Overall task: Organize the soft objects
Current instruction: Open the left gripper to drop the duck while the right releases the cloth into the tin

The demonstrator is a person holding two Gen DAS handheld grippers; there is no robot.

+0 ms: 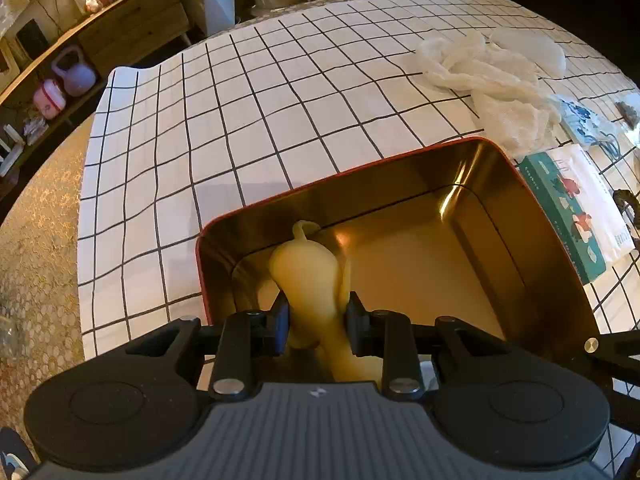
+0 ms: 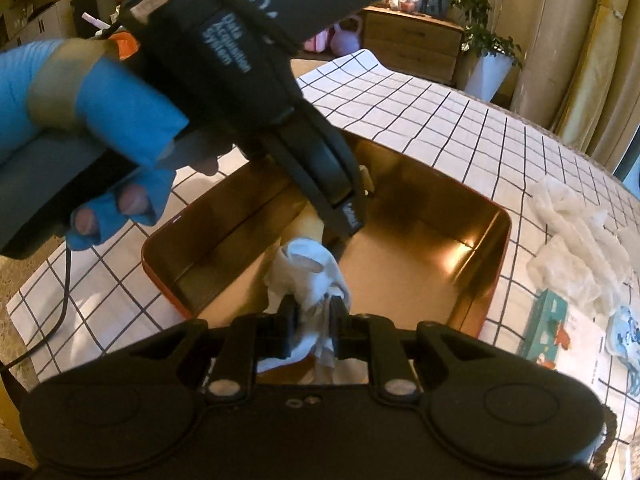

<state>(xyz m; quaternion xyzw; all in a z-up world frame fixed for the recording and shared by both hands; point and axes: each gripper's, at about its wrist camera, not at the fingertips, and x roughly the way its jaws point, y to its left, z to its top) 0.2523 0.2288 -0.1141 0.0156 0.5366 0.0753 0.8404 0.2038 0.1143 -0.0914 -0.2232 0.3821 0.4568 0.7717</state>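
A red tin (image 1: 360,162) with a gold inside stands open on the checked cloth; it also shows in the right wrist view (image 2: 500,240). My left gripper (image 1: 318,320) is shut on a pale yellow soft cloth (image 1: 308,268) and holds it over the tin's near left corner. My right gripper (image 2: 314,316) is shut on a white crumpled cloth (image 2: 308,268) above the tin's near side. The left gripper body (image 2: 256,80), held by a blue-gloved hand (image 2: 80,92), reaches into the tin just beyond it.
A heap of white gauze cloth (image 1: 492,80) lies right of the tin, also in the right wrist view (image 2: 576,248). A green and white tissue pack (image 1: 576,208) lies beside the tin. A wooden shelf (image 1: 80,52) stands past the table's left edge.
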